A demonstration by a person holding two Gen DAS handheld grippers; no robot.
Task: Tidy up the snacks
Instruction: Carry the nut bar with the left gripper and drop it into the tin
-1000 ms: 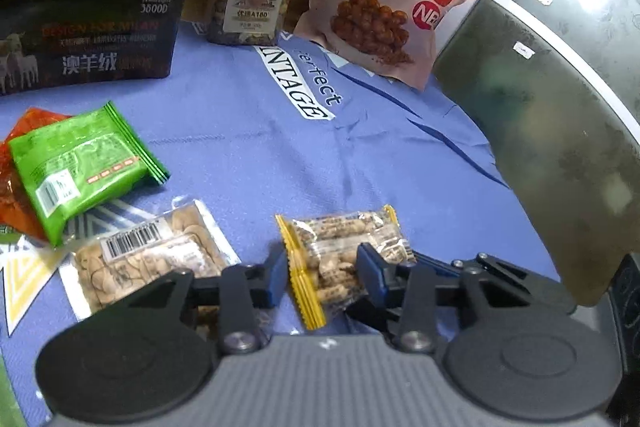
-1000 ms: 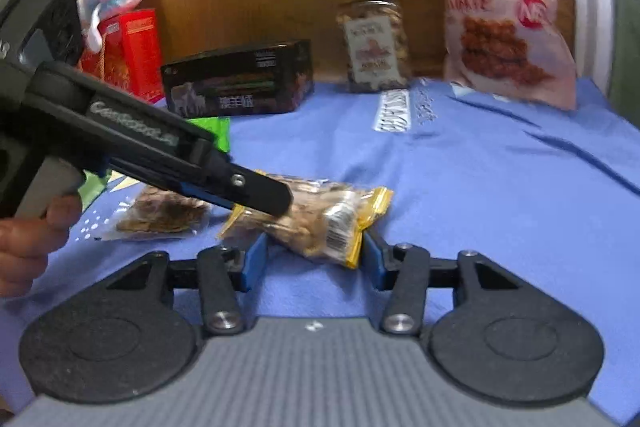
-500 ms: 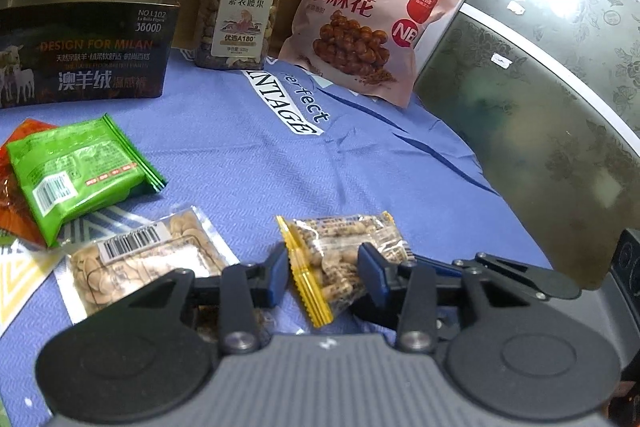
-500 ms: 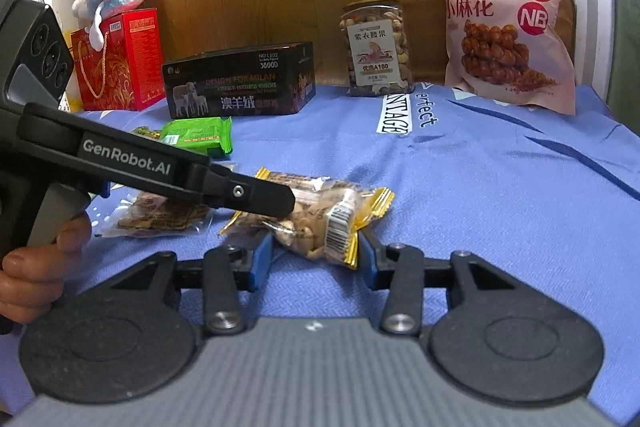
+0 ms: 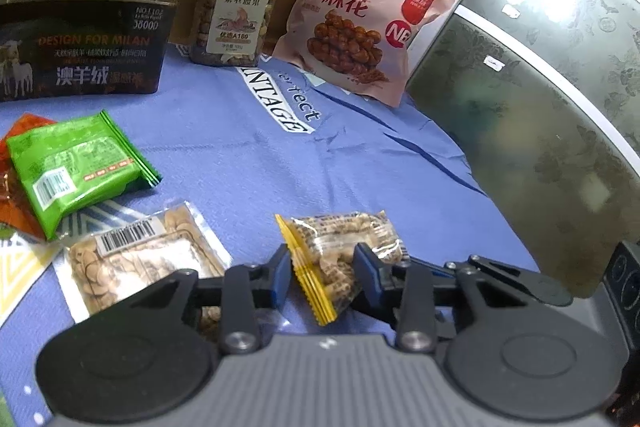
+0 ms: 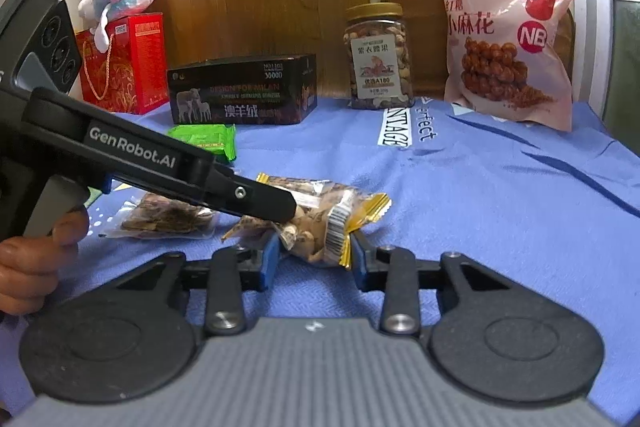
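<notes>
Both grippers meet at one snack, a clear peanut packet with yellow crimped ends, lying on the blue cloth near the table's front edge. The left gripper has the packet's near end between its blue pads; its jaws have just been closing, and the pads press the wrapper from both sides. The right gripper straddles the opposite end (the barcode end), its jaws likewise just closing, pads touching the wrapper. In the right wrist view the left gripper's finger crosses from 9 o'clock onto the packet, with a hand on its grip. A clear nut pouch lies at 9 o'clock of the packet, a green packet at 10 o'clock. At 12 o'clock stand a nut jar and a pink bag; a dark box sits at 11 o'clock.
</notes>
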